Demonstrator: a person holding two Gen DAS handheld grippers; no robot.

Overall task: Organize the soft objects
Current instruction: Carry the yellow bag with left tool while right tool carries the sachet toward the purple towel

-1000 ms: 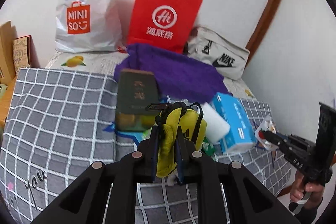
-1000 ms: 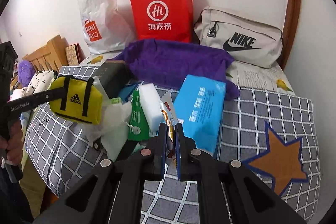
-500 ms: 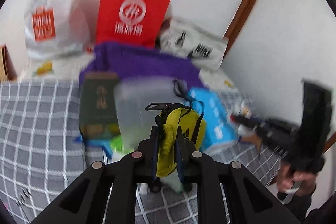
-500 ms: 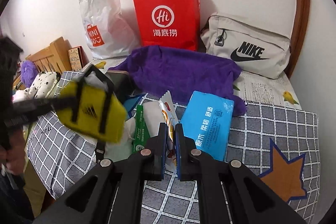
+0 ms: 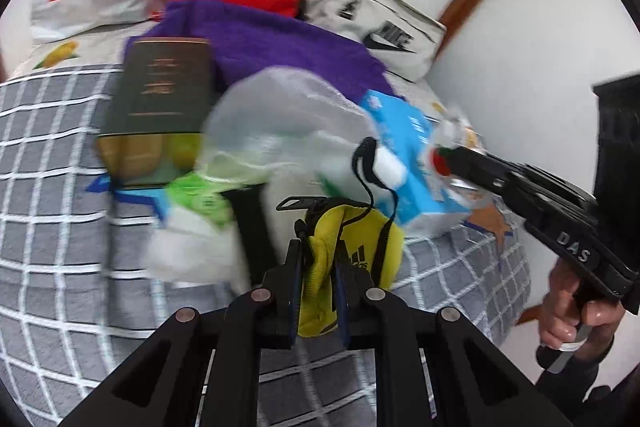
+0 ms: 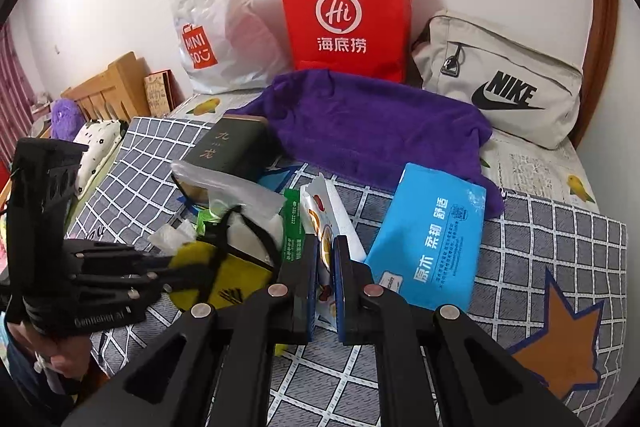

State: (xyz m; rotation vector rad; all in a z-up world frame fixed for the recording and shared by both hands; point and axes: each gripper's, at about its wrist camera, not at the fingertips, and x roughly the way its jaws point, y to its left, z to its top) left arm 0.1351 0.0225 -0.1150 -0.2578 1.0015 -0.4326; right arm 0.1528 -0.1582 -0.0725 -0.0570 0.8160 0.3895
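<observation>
My left gripper (image 5: 316,255) is shut on a yellow Adidas pouch (image 5: 360,247) with black straps, held low over the grey checked blanket beside the pile. In the right wrist view the same pouch (image 6: 236,279) hangs from the left gripper (image 6: 176,275) at the lower left. My right gripper (image 6: 326,259) is shut on a white snack packet (image 6: 320,203) with red and orange print. In the left wrist view the right gripper (image 5: 448,163) reaches in from the right, the packet (image 5: 452,131) at its tip. A blue tissue pack (image 6: 432,235) lies just right of it.
The pile holds a dark green box (image 6: 228,147), a clear plastic bag (image 5: 280,123), a green packet (image 6: 294,227) and a purple towel (image 6: 376,123). Against the wall stand a red paper bag (image 6: 344,15), a Miniso bag (image 6: 216,27) and a Nike bag (image 6: 500,83). A wooden headboard (image 6: 108,87) is left.
The left gripper has come down and in toward the pile with the yellow pouch, now close to the right gripper. The right gripper has shifted a little, still holding the packet.
</observation>
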